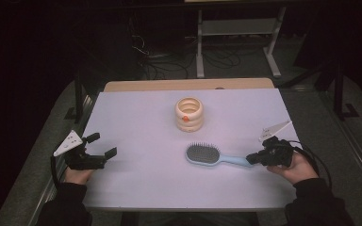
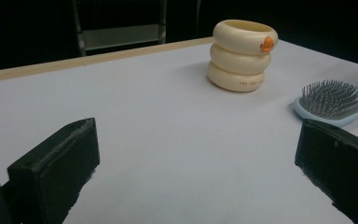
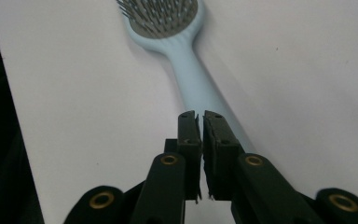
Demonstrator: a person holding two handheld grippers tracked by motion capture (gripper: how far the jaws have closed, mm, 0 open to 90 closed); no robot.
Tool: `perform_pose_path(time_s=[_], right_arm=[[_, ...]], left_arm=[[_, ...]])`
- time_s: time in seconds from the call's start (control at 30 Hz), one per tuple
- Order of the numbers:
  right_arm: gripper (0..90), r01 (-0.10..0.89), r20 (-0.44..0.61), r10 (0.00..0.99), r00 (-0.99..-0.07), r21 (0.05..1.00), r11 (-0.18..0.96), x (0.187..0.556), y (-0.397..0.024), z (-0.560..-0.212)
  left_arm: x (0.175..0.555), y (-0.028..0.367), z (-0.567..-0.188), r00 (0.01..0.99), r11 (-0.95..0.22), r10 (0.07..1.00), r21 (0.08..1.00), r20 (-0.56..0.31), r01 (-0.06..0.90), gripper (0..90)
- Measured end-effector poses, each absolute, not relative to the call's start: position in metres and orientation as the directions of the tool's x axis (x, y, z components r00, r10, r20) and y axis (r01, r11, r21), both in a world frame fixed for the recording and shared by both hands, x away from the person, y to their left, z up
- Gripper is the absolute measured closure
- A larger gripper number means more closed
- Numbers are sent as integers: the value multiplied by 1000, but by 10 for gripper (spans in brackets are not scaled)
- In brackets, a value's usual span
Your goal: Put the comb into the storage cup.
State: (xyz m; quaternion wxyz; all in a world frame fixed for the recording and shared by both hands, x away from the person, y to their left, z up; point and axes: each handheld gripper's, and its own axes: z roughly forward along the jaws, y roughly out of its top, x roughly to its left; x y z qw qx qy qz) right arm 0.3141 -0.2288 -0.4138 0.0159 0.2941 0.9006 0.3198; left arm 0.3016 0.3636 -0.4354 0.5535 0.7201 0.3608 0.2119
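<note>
A light blue hairbrush (image 1: 212,157) lies bristles up on the white table (image 1: 136,117), its handle pointing right. My right gripper (image 1: 253,158) sits at the end of that handle. In the right gripper view the jaws of this gripper (image 3: 200,122) stand almost together with only a thin slit and nothing between them, and the hairbrush (image 3: 186,70) handle runs underneath them. My left gripper (image 1: 102,144) rests open near the table's left edge, nothing between its fingers (image 2: 56,168). The hairbrush (image 2: 331,100) head lies just beyond its right jaw.
A cream holder shaped like three stacked rings (image 1: 189,114), with a small orange mark, stands upright behind the brush; the same holder (image 2: 241,53) appears in the left gripper view. A wooden strip (image 1: 188,84) edges the far side. Dark floor, cables and a metal frame lie beyond.
</note>
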Motion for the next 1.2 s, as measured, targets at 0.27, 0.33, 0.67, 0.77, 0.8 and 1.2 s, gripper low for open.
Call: perform_pose_path(time_s=[0.27,0.33,0.67,0.77,0.8,1.2], right_arm=[[684,482,114,521,-846,582,655,321,-221,-395],[601,480,101,526,-844,577,661,324,-217,-392],[264,450,53,492,-869,500,740,336,-191,-389],[120,439,40,484,-874,490,753,339,-185,-389],[106,433,34,480,-877,490,757,340,-183,-389],[0,392,9,449,-894,500,772,349,-175,-392]], left_arm=[[301,364,-435,648,-128,756,950,-93,286,0],[301,364,-436,647,-128,757,949,-94,287,0],[301,364,-436,647,-123,756,950,-98,288,0],[301,365,-436,647,-121,756,950,-99,287,0],[301,365,-436,647,-121,756,950,-99,287,0],[301,364,-436,646,-121,757,950,-100,288,0]])
